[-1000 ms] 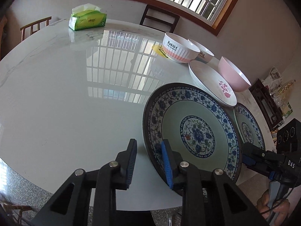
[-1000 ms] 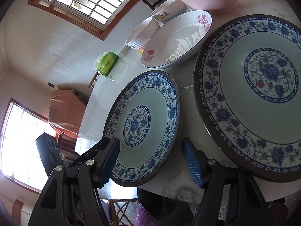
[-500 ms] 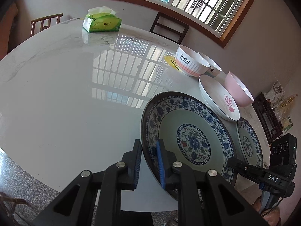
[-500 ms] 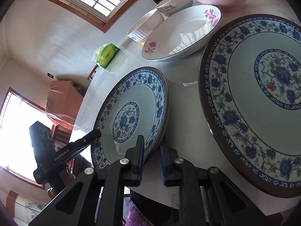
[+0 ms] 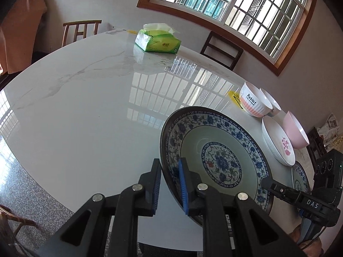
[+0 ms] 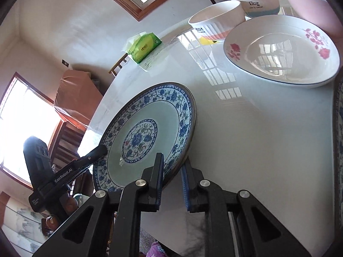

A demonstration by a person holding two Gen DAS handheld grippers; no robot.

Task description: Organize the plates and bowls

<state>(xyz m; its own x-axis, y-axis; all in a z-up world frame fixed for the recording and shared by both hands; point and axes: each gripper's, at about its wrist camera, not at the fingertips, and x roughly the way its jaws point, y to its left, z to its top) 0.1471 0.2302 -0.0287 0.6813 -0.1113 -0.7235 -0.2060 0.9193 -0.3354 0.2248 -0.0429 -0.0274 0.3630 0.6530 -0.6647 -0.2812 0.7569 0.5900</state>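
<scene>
- The left hand-held gripper (image 5: 169,185) is clamped on the near rim of the large blue-and-white plate (image 5: 214,160); one finger sits under the rim, the blue-padded one on top.
- That large plate sits tilted at about 4 o'clock in the left wrist view, over the near edge of the white desk (image 5: 85,107).
- The right hand-held gripper (image 6: 172,178) grips the rim of the small blue-and-white plate (image 6: 148,137), which is tipped up on edge at about 8 o'clock in the right wrist view.
- In the left wrist view the small plate (image 5: 300,177) shows at 4 o'clock behind the right tool.
- A white plate with pink flowers (image 6: 280,49) lies flat on the desk at 2 o'clock in the right view, well apart from the held plate.
- Behind it stand a white "Rabbit" bowl (image 5: 253,102), a white "Dog" bowl (image 6: 257,2) and a pink bowl (image 5: 295,132), close together.
- A green tissue pack (image 5: 158,40) rests at the far side of the desk, at 12 o'clock in the left view.
</scene>
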